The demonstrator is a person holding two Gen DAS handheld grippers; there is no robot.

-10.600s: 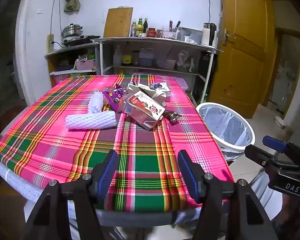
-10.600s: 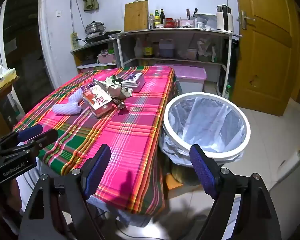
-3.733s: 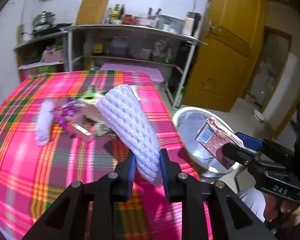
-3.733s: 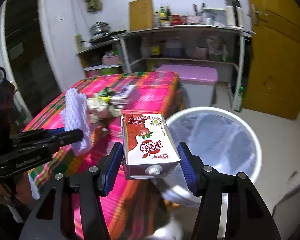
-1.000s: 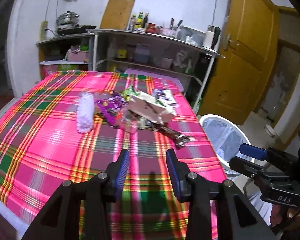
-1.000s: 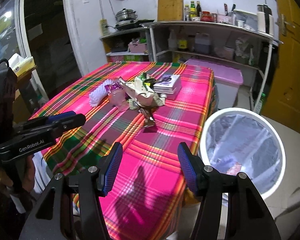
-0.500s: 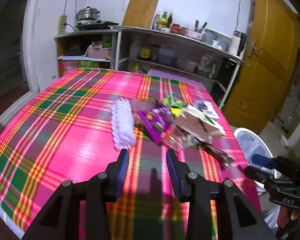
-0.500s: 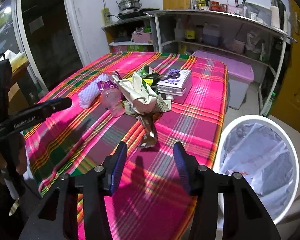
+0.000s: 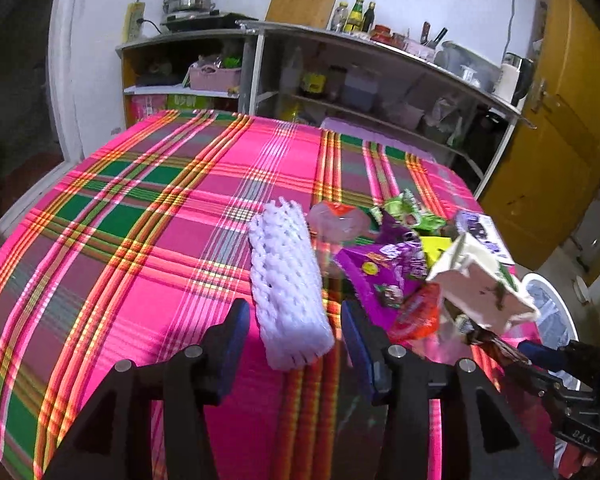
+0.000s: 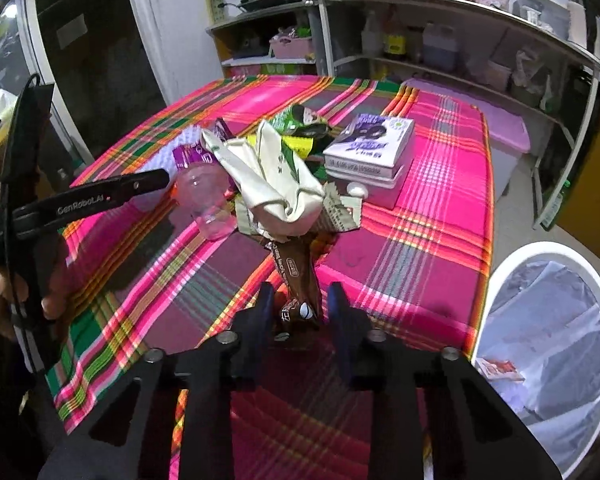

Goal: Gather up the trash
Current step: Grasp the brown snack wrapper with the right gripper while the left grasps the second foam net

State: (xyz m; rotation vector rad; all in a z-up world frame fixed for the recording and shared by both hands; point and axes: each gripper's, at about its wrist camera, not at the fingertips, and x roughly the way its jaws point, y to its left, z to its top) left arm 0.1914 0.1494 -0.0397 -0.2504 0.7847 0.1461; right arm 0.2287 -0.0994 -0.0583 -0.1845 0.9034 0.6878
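A white foam net sleeve [image 9: 288, 280] lies on the plaid tablecloth [image 9: 140, 240]. Its near end sits between the fingers of my left gripper [image 9: 296, 336], whose jaws are opening and stand clear of it. My right gripper [image 10: 300, 308] is closing on the near end of a brown snack wrapper [image 10: 298, 280], and its pads meet the wrapper's sides. The wrapper's far end runs under a crumpled cream carton [image 10: 276, 176]. From the left wrist view the right gripper [image 9: 524, 360] shows at the right edge with the brown wrapper [image 9: 488, 338] at its tips.
The trash pile also holds a clear plastic bottle [image 10: 208, 200], a purple wrapper [image 9: 376, 272], a green wrapper [image 10: 300, 120] and a purple-and-white box [image 10: 368, 144]. A white-rimmed bin [image 10: 500, 264] with a clear liner stands right of the table. Shelves line the far wall.
Both grippers came down and in toward the pile. The left jaws widened around the foam net's end. The right jaws narrowed from wide apart onto the brown wrapper.
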